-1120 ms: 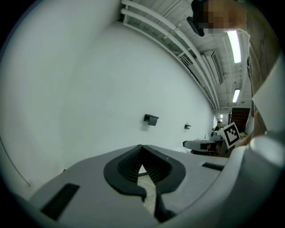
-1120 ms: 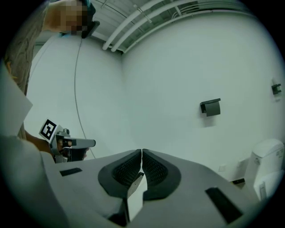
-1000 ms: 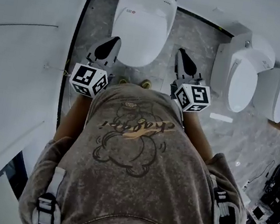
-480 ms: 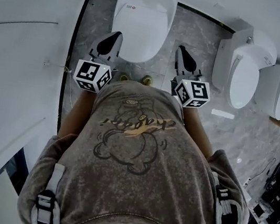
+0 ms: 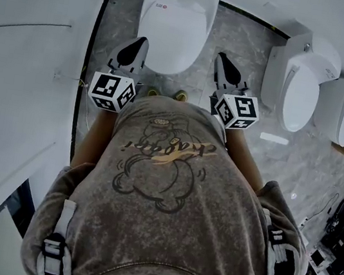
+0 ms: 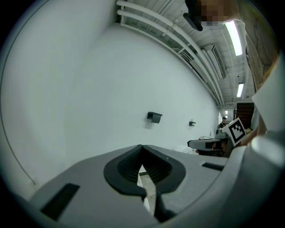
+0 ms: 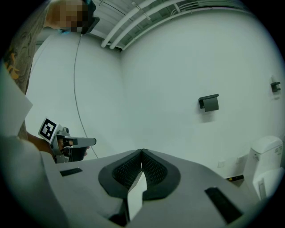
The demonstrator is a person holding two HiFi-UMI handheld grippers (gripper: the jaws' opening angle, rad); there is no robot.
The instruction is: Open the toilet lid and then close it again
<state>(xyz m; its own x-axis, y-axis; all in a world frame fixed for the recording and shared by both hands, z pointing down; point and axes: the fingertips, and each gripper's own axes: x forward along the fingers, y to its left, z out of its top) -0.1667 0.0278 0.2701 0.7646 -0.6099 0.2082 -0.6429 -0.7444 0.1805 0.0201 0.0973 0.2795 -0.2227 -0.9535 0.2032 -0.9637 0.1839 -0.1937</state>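
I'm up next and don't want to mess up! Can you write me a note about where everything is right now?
Left gripper: fingers shut, holding nothing, by the toilet's front left.
Right gripper: fingers shut, empty, by its front right.
Toilet lid: down; neither gripper seems to touch it.
Done: can't tell whether the lid was already opened once.
Left: if it wasn't, lift the lid, then lower it again.

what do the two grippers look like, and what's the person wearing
Both the left gripper and right gripper have pale grey shells, black ribbed fingers, and a cube of black-and-white square markers at the back. The person wears a grey-brown printed t-shirt.
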